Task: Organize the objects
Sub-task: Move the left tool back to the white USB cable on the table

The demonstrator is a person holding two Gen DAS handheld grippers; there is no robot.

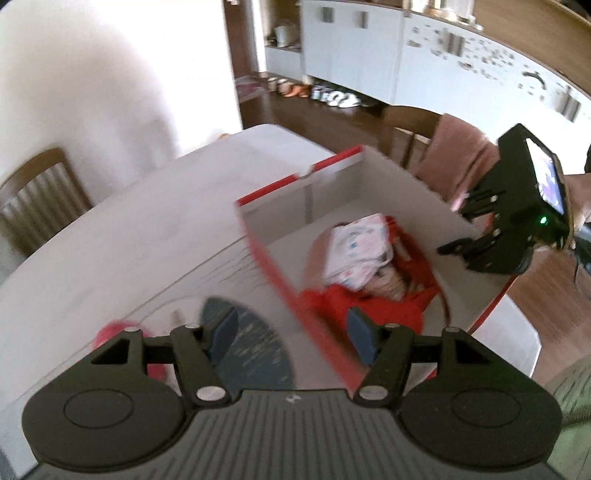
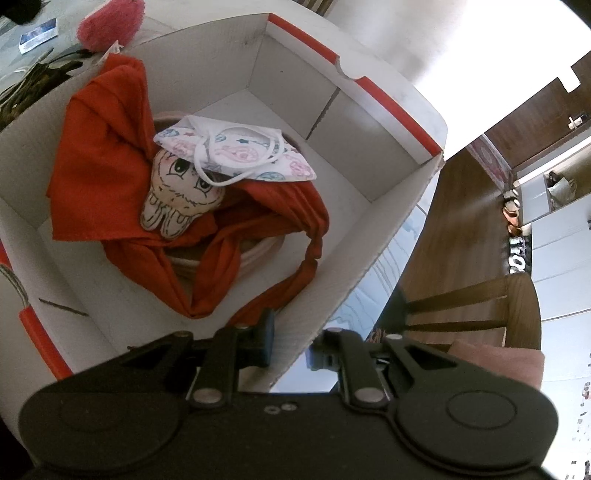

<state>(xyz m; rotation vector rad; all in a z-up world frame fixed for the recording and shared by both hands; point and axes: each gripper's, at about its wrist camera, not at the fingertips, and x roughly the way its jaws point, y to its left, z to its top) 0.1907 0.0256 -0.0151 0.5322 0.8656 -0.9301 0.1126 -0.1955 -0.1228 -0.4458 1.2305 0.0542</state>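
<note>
A white cardboard box with a red rim stands open on the table. In it lie a red cloth, a white plush toy with drawn eyes, and a patterned face mask on top. My left gripper hovers open above the box's near wall, with nothing held between its blue pads. My right gripper is shut on the box's side wall, one pad inside and one outside. It also shows in the left wrist view, as the right gripper at the box's far edge.
A pink fluffy thing lies on the table beside the box, near a small blue-white packet. A dark blue round mat lies below my left gripper. Wooden chairs flank the pale table.
</note>
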